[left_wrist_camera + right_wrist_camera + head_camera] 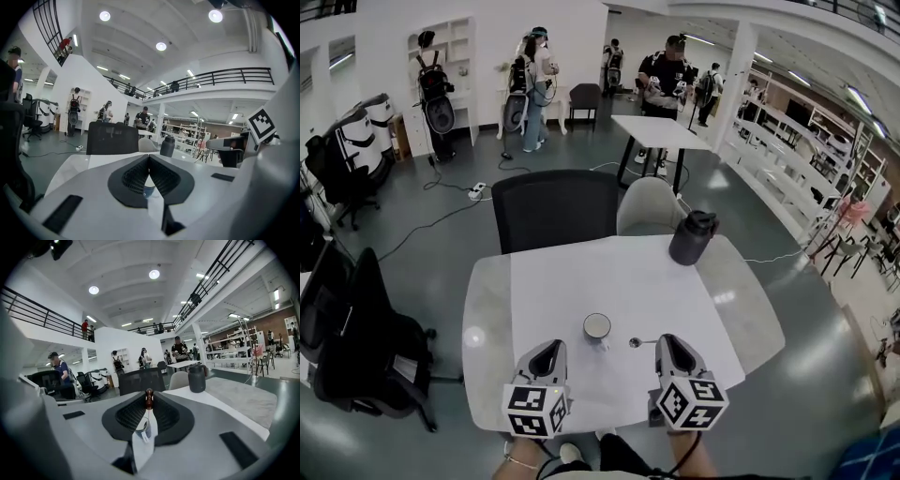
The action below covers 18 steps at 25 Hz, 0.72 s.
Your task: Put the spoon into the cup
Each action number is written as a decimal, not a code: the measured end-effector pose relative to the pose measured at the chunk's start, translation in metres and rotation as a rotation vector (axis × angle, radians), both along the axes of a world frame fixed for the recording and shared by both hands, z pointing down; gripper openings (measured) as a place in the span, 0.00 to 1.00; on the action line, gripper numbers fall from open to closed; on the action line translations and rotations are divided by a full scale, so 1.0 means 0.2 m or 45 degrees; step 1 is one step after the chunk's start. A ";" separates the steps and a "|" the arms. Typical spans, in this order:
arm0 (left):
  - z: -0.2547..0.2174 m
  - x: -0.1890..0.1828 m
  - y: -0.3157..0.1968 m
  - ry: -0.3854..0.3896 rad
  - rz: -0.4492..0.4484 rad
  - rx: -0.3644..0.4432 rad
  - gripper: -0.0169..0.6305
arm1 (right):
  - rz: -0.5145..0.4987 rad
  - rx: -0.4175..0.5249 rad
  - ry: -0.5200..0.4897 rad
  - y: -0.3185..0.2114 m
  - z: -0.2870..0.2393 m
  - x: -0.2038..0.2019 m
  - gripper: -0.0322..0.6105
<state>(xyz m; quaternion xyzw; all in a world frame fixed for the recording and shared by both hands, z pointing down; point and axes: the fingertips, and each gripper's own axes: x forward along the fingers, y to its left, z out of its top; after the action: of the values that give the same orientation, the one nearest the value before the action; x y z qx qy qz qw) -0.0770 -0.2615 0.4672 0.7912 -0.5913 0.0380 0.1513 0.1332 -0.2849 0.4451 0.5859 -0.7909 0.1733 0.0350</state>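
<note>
A white cup [597, 326] with a dark rim stands on the white table [484, 314], near the front middle. Just right of it is the small spoon [635, 342], its bowl toward the cup and its handle running into my right gripper [666, 341]. In the right gripper view the jaws are shut on the spoon's brown handle end [149, 398], and the cup [142, 429] shows low between them. My left gripper [551, 348] sits left of the cup, shut with nothing in it. Its closed jaws [149, 163] hide most of the cup [147, 191].
A dark jug [692, 236] stands at the table's far right corner. A black chair [555, 208] and a beige chair [649, 204] are behind the table, another black chair [356, 328] to the left. People stand far back in the hall.
</note>
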 end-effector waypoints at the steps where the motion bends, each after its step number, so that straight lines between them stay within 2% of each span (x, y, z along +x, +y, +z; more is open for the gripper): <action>1: 0.01 0.00 -0.01 0.003 -0.007 -0.011 0.05 | -0.010 -0.005 0.001 -0.02 0.00 0.00 0.16; 7: 0.01 0.04 -0.05 -0.067 -0.013 -0.016 0.05 | -0.064 -0.019 0.031 -0.08 0.00 -0.01 0.16; 18: 0.07 -0.02 -0.09 -0.093 -0.110 -0.052 0.06 | -0.143 -0.049 0.022 -0.20 0.06 -0.07 0.16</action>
<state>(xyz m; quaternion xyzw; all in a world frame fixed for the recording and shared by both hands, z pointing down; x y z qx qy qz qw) -0.0809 -0.2799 0.4812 0.7599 -0.6291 0.0722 0.1472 0.1191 -0.3240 0.4566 0.5413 -0.8187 0.1810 0.0627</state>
